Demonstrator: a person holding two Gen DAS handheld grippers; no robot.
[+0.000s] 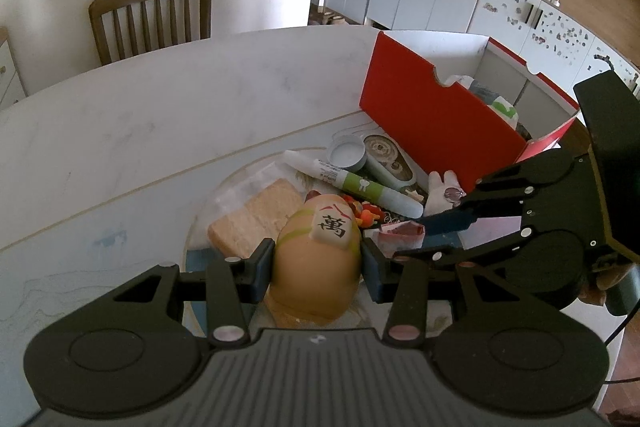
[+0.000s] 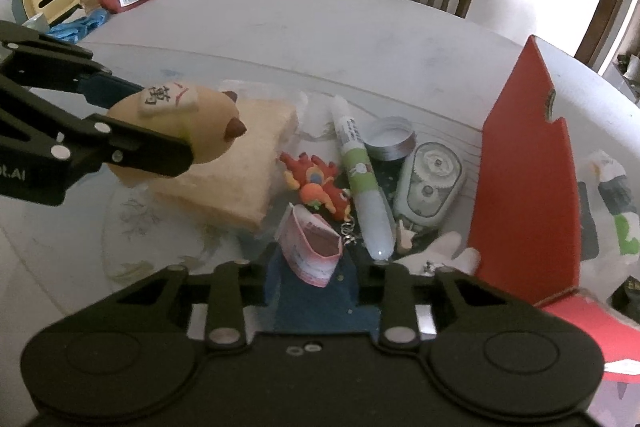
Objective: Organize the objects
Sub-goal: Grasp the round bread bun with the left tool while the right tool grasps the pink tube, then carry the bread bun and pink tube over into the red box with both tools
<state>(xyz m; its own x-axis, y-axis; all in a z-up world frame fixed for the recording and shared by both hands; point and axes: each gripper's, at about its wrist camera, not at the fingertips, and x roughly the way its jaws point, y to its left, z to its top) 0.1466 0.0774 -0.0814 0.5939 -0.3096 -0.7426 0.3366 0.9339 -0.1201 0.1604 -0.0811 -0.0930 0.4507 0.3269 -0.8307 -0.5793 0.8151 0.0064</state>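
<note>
- The egg-shaped toy (image 1: 314,263) with a mahjong tile on top is gripped by the jaws of the left gripper (image 1: 316,267), above the desk (image 1: 160,115).
- The right gripper (image 2: 314,267) has a pink folded paper (image 2: 314,247) between its jaws; I cannot tell if they press it.
- The red box (image 1: 436,123) stands far right, beside the green-white tube (image 1: 360,187).

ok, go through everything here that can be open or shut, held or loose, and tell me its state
left gripper: shut on the tan plush toy, lifted
right gripper: around the folded pink paper, grip unclear
red box: open, items inside
small round tin: lidless
white pen: lying loose
dragon keychain: lying loose
</note>
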